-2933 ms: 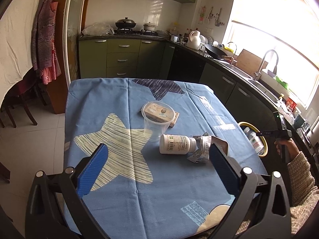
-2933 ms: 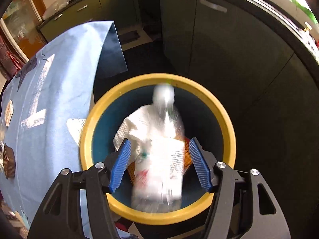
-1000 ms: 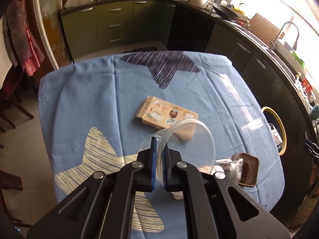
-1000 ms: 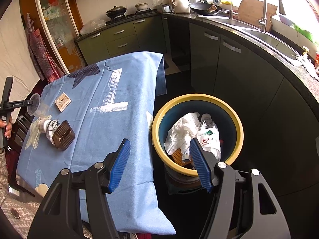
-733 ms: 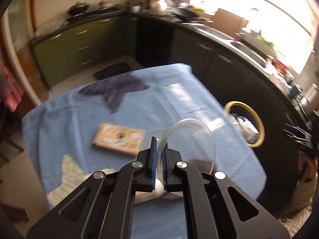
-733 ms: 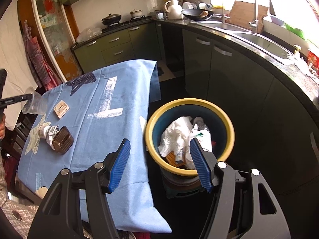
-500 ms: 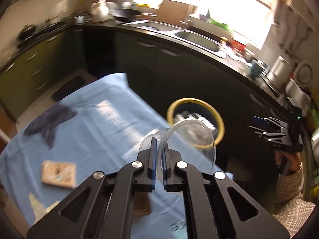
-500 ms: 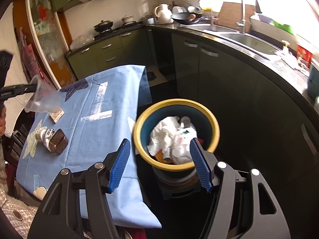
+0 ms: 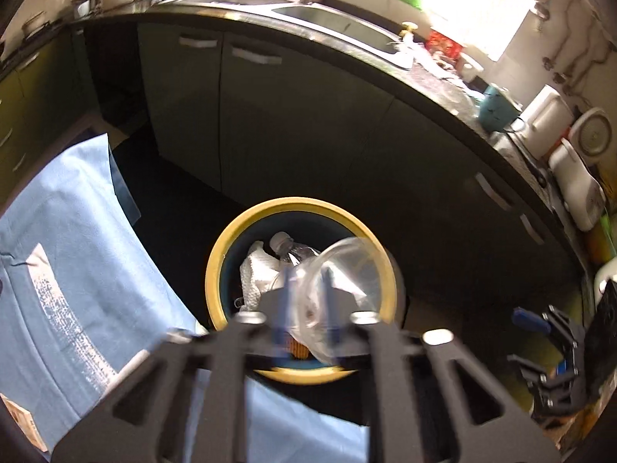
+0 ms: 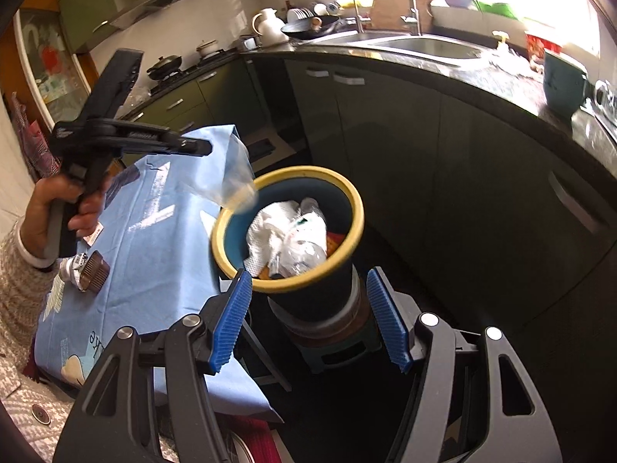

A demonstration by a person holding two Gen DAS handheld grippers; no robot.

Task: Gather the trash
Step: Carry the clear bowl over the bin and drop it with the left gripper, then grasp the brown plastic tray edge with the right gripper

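Note:
My left gripper (image 9: 306, 305) is above the yellow-rimmed bin (image 9: 216, 266), its jaws parted. The clear plastic cup (image 9: 343, 270) is blurred between and past the fingers, tilted over the bin's mouth. In the right wrist view the cup (image 10: 231, 181) hangs just under the left gripper's tip (image 10: 193, 146), at the bin's rim (image 10: 358, 208). The bin holds white paper (image 10: 266, 231) and a plastic bottle (image 10: 304, 247). My right gripper (image 10: 308, 324) is open and empty, low in front of the bin.
The table with the blue cloth (image 10: 146, 254) stands left of the bin; a white bottle and brown tray (image 10: 86, 270) lie on it. Dark cabinets (image 10: 443, 162) and the counter with the sink curve behind the bin.
My left gripper carried the cup from the table to above the bin, and its jaws have parted from the cup's rim. The right gripper drew back and lower.

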